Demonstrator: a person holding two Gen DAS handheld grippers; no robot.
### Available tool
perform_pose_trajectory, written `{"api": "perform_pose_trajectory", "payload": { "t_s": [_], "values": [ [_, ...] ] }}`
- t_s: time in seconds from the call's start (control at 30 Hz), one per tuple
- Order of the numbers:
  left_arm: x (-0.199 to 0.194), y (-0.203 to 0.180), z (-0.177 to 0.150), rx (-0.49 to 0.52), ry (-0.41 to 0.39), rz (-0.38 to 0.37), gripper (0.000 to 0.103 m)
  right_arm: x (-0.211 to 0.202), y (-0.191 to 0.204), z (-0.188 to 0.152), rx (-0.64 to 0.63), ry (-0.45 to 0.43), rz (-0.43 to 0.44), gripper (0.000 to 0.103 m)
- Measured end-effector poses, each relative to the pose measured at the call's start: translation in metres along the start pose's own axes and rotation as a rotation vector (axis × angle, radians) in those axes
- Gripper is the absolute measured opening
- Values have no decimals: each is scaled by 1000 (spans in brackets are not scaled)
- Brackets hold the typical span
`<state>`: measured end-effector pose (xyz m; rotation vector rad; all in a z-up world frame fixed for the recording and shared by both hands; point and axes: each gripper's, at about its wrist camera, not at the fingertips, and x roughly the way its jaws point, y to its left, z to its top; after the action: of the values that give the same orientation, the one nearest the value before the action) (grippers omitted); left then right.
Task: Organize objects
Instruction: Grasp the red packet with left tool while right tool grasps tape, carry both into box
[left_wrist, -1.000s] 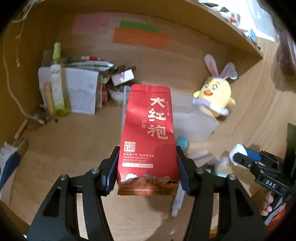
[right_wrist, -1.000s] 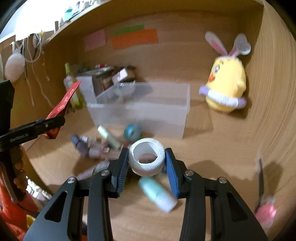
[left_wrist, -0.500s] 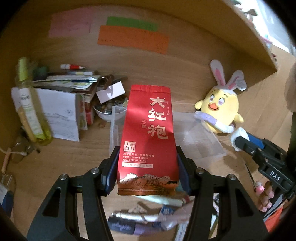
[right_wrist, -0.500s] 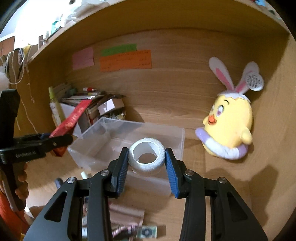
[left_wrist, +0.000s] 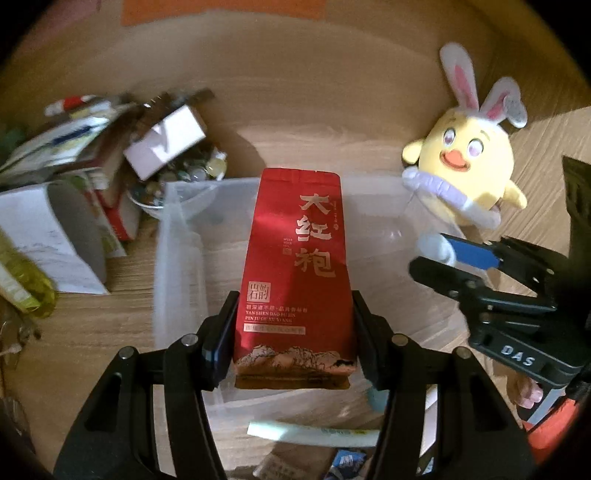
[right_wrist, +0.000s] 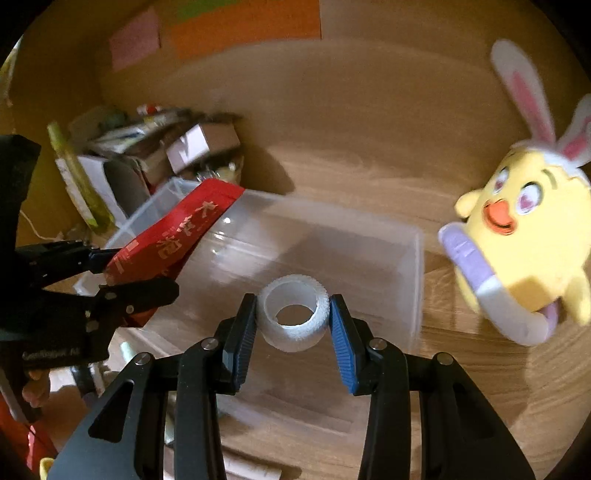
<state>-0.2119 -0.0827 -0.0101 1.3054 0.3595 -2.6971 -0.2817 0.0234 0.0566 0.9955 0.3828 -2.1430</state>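
In the left wrist view, a blurred heap of papers and boxes (left_wrist: 85, 147) fills the upper left of the frame, with a small bowl of trinkets (left_wrist: 177, 181) just right of it, touching the far left corner of the clear plastic bin (left_wrist: 177, 258); at centre the left claw (left_wrist: 293, 339) is clamped on the lower sides of a red tea packet (left_wrist: 295, 273), held upright over the bin; a pale tube (left_wrist: 314, 434) lies on the bench (left_wrist: 110, 295) at the bottom of the frame, just before the bin's near wall; at right the yellow plush chick (left_wrist: 469, 162) sits beside the bin's far right corner — the right claw (left_wrist: 439, 254) crosses below it.

In the right wrist view, the left claw (right_wrist: 99, 273) enters at middle left, the packet (right_wrist: 173, 232) slanting over the bin's left rim (right_wrist: 144, 214); at centre the right claw (right_wrist: 293, 317) grips a white tape roll (right_wrist: 293, 314) between its blue pads, above the bin's open interior; the chick (right_wrist: 528, 229) stands at right, just outside the bin wall.
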Motion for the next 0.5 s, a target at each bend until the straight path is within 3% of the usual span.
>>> {"api": "perform_pose_trajectory", "payload": {
  "t_s": [0.37, 0.5],
  "values": [
    [-2, -3, 3, 46, 6, 8, 56, 24, 3, 2, -24, 77, -38, 37],
    [-20, -1, 1, 32, -30, 11, 71, 12, 3, 4, -19, 54, -39, 57]
  ]
}}
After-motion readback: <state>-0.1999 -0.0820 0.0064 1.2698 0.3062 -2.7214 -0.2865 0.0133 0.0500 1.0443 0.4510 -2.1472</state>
